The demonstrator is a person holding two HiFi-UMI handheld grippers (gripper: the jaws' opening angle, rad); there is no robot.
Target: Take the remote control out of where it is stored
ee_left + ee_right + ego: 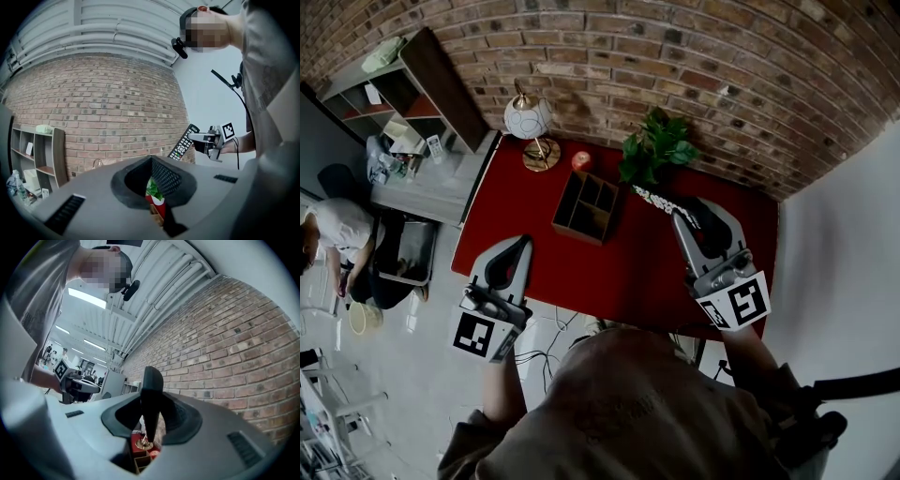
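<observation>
Black slim remote control [664, 200] with white buttons is clamped in the right gripper [692, 218], up in the air over the red tabletop [628, 272]. It's right of the brown wooden divided box [579, 232], not touching. Left gripper [519, 244] is closed on nothing, near the table's front edge.

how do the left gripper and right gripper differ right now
The right gripper is clamped on the remote; the left gripper holds nothing. The remote keeps the right gripper's jaws apart; the left gripper's jaws meet at the tips. The right gripper is over the red table's right side, the left gripper at its near left edge. Both are grey and point toward the brick wall.
</observation>
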